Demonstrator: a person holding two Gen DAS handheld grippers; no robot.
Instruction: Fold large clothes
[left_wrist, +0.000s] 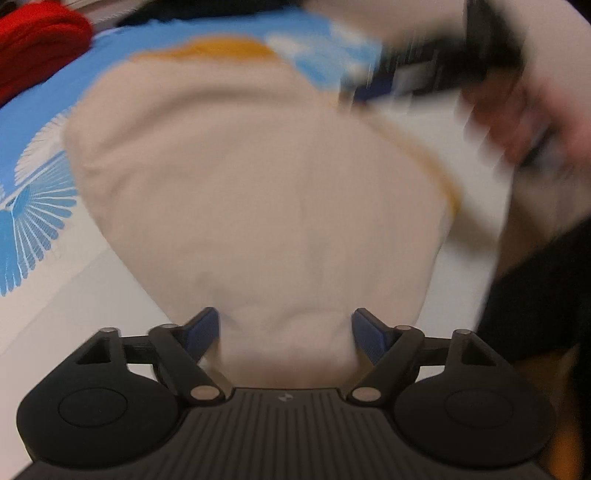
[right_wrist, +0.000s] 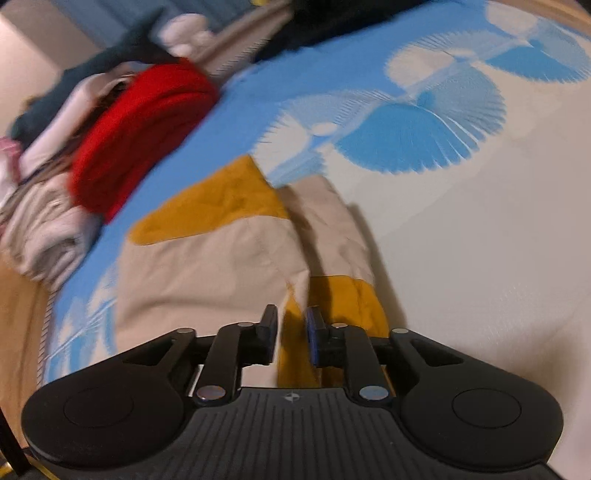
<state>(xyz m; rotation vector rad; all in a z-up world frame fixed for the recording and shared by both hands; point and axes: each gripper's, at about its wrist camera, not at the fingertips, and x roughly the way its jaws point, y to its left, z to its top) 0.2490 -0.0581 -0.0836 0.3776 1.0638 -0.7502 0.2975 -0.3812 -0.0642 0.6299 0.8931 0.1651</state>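
A large beige garment (left_wrist: 251, 177) with mustard patches lies on the bed and fills the left wrist view. My left gripper (left_wrist: 286, 332) stands wide open at its near end, and a fold of beige cloth lies between the blue pads (left_wrist: 201, 330) without being pinched. In the right wrist view the same garment (right_wrist: 207, 266) shows a mustard panel (right_wrist: 214, 206) and a mustard sleeve end (right_wrist: 347, 295). My right gripper (right_wrist: 291, 332) hovers over that sleeve end with a narrow gap between its fingers; the cloth lies beneath them, not clamped.
The bedspread (right_wrist: 461, 240) is white with blue fan patterns. A red folded garment (right_wrist: 140, 136) and a pile of pale clothes (right_wrist: 48, 221) sit at the bed's left side. A blurred hand (left_wrist: 524, 122) with the other gripper's black body (left_wrist: 424, 66) crosses the upper right.
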